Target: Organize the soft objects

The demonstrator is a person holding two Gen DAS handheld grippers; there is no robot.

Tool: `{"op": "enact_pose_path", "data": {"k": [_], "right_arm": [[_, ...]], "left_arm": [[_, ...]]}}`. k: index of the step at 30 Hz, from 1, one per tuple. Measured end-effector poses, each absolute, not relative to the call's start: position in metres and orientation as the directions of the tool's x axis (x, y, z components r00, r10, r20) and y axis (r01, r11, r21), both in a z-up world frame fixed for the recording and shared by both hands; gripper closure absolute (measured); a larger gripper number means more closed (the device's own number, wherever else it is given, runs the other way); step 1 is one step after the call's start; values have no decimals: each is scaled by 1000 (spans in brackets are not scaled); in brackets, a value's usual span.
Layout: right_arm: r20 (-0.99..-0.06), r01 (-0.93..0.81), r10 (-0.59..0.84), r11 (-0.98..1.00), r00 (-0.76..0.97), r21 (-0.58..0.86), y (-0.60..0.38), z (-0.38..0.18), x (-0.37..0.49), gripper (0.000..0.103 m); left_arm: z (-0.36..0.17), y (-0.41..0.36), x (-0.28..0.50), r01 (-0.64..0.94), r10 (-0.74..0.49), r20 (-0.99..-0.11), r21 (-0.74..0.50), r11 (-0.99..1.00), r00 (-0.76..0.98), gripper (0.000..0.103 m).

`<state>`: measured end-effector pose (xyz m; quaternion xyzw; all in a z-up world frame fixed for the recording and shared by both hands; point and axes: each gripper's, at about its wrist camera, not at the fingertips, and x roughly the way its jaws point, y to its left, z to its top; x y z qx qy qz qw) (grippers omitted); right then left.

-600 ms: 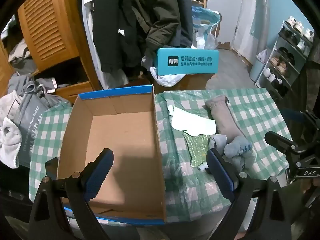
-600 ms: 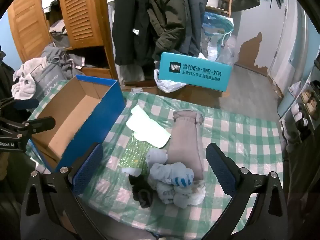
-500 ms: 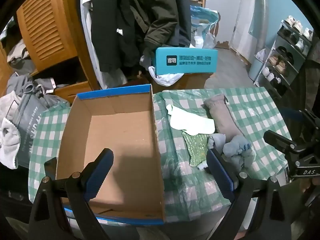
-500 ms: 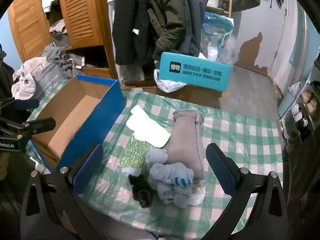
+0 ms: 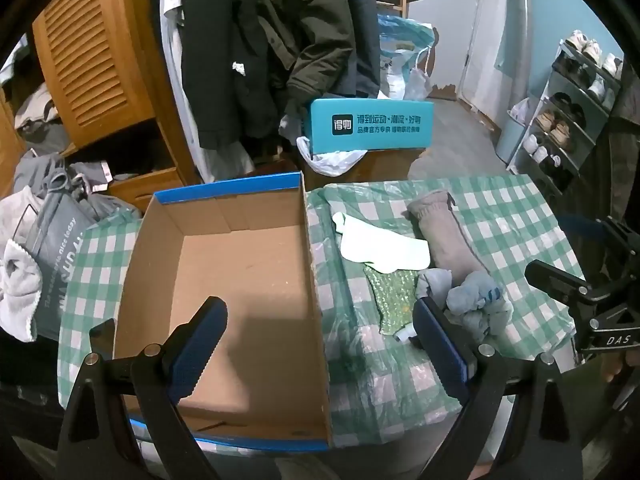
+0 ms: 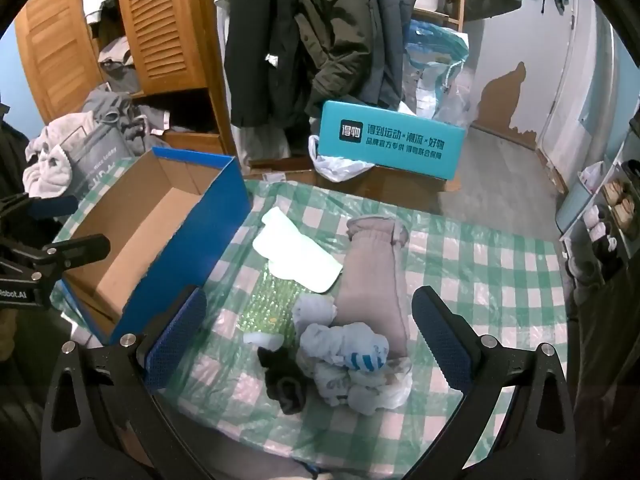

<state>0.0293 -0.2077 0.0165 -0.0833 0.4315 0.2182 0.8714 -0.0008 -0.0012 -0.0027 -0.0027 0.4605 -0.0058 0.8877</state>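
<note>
— Fingers?
— Left gripper (image 5: 320,344): fingers spread wide, holding nothing, above the open shoe box (image 5: 224,280). Right gripper (image 6: 308,340): fingers equally wide, empty, over the sock pile (image 6: 352,364).
— Surface and room?
— Checked worktop (image 6: 480,276): box at left; white sock (image 6: 296,252), grey sock (image 6: 374,276), black sock (image 6: 286,380) right of it. Hanging coats (image 6: 320,32) behind.

Beyond the table (image 6: 500,264) with its green-checked cloth, dark coats (image 6: 320,36) hang beside a louvered wooden wardrobe (image 6: 160,28). A teal printed box (image 6: 392,145) stands on a brown carton, touching a white plastic bag (image 6: 340,168). Grey clothes (image 5: 44,216) are heaped at the left; a shoe rack (image 5: 568,116) stands at the right.
</note>
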Motion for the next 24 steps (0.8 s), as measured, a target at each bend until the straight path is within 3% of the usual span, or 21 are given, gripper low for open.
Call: {"op": "enact_pose_path", "data": {"k": [24], "right_arm": [[-789, -451, 311, 891, 530, 49, -210, 15, 30, 2]], "left_arm": [[-6, -3, -2, 12, -15, -825, -10, 1000, 564, 8]]}}
